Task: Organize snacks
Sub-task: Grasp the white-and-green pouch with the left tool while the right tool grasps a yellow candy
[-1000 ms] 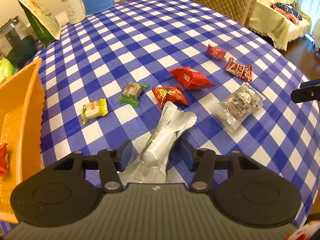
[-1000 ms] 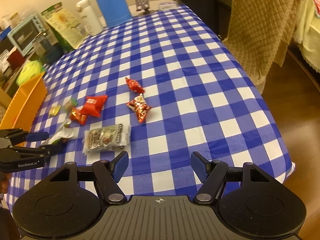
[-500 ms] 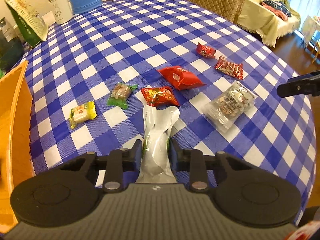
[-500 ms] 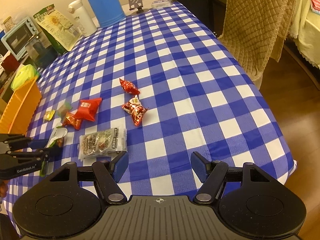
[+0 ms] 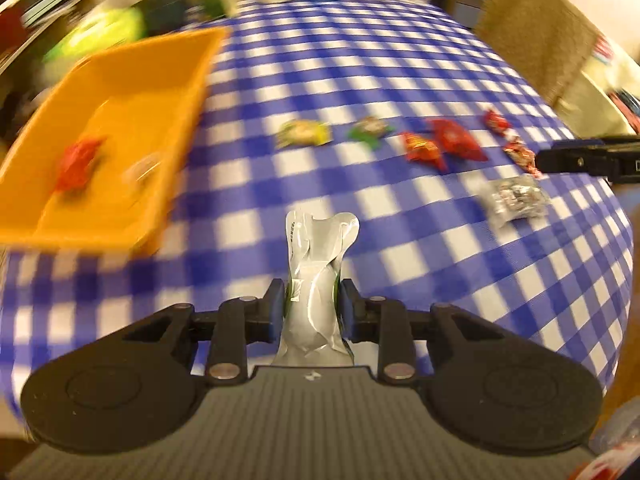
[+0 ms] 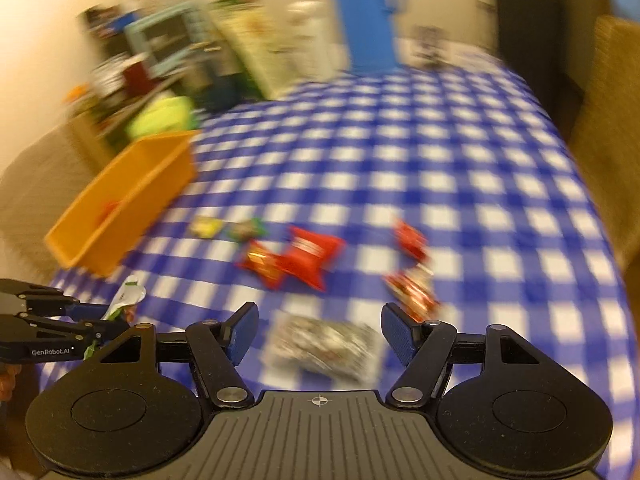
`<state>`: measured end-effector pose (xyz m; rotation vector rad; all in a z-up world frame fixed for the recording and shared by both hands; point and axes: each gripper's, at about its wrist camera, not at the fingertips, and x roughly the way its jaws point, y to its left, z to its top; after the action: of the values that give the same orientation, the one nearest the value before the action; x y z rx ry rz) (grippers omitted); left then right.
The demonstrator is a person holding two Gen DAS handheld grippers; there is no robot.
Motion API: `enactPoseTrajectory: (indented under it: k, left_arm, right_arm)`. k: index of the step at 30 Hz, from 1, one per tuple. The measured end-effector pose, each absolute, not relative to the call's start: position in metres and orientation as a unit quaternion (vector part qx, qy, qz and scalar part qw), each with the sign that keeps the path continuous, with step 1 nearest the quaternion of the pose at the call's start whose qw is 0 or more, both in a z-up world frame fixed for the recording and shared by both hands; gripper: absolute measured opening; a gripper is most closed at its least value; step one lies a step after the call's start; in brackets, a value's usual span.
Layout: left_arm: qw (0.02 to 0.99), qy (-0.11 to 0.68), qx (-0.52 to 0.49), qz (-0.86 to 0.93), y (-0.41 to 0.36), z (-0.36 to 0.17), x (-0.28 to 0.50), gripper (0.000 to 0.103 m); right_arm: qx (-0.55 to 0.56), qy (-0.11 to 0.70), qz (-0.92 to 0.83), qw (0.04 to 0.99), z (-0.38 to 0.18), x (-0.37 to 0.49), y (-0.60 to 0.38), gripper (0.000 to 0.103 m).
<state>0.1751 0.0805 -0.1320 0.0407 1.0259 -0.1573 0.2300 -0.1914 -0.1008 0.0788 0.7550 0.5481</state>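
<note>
With the left tongs (image 5: 312, 306) pinching the pouch (image 5: 316, 264) lengthwise, the bin (image 5: 132, 92) lies ahead-left; right tongs (image 6: 319, 334) spread, empty.

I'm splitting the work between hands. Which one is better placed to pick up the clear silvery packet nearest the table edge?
Right, probably. The right gripper is open with the clear packet lying just ahead between its fingers. The left gripper is shut on the white pouch, which likely goes to the orange tray first.
</note>
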Motion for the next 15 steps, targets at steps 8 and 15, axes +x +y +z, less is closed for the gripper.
enactPoseTrajectory:
  k: [8, 15]
  left_arm:
    - [0.870, 0.492, -0.029, 0.016, 0.140, -0.125, 0.135, 0.027]
    - [0.871, 0.482, -0.058, 0.072, 0.181, -0.115, 0.115, 0.027]
  right_arm:
    - [-0.061, 0.320, 0.393, 0.860, -0.101, 0.269, -0.119, 0.065]
    - [-0.129, 0.312, 0.446, 0.829, -0.114, 0.306, -0.064, 0.048]
